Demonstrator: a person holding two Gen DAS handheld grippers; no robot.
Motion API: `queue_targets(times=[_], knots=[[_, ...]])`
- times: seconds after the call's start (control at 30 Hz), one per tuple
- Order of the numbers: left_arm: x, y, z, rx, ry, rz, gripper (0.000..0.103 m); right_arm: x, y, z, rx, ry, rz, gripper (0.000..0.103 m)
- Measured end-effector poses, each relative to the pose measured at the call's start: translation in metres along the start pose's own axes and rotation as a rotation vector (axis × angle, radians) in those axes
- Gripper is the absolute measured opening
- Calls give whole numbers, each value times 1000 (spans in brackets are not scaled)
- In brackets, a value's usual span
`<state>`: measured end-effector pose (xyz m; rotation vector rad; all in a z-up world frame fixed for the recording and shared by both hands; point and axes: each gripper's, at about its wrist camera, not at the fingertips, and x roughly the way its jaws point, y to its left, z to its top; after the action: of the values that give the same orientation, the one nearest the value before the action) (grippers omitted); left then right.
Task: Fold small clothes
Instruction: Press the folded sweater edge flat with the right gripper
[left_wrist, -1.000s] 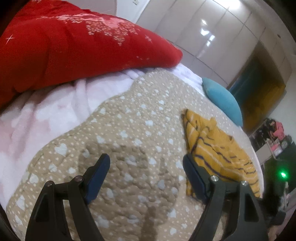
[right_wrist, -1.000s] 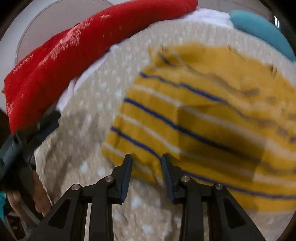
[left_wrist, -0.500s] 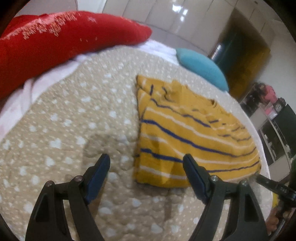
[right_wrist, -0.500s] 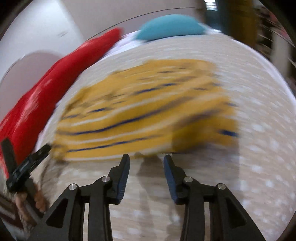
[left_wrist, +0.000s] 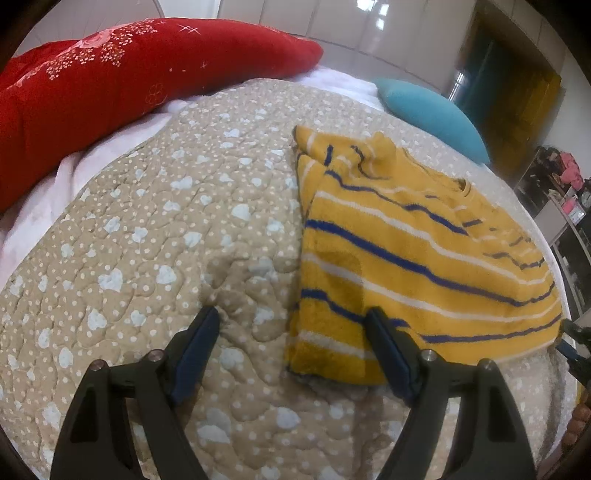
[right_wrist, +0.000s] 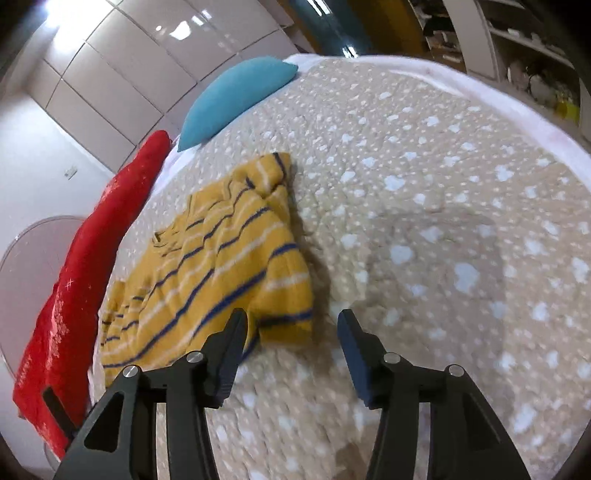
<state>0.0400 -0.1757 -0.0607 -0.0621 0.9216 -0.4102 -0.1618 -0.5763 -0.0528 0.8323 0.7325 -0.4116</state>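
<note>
A yellow striped sweater (left_wrist: 413, 258) lies on the bed's beige quilt (left_wrist: 155, 229), near a red blanket (left_wrist: 110, 74) and blue pillow (left_wrist: 432, 110). The left hand-held gripper (left_wrist: 291, 332) is open wide and empty; the right hand-held gripper (right_wrist: 291, 328) has just been opening, nothing between its jaws.

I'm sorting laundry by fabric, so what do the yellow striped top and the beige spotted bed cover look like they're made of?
The yellow top with blue and white stripes looks like a soft fleece or terry knit: its surface is fuzzy and matte, with thick rounded edges. The beige bed cover with pale spots looks like quilted cotton or polyester: stitched lines puff it into small cushions. Neither fibre can be confirmed by sight.
</note>
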Motion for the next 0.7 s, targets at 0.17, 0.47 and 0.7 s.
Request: queue_targets(times=[0.17, 0.47, 0.7], knots=[[-1, 4, -3, -19, -21, -35, 81, 19, 11, 1, -97, 60, -9, 13], [-4, 10, -7, -49, -51, -84, 81, 17, -28, -9, 18, 20, 108, 13], [-4, 10, -8, -28, -45, -55, 81, 18, -41, -13, 1, 3, 192, 13]])
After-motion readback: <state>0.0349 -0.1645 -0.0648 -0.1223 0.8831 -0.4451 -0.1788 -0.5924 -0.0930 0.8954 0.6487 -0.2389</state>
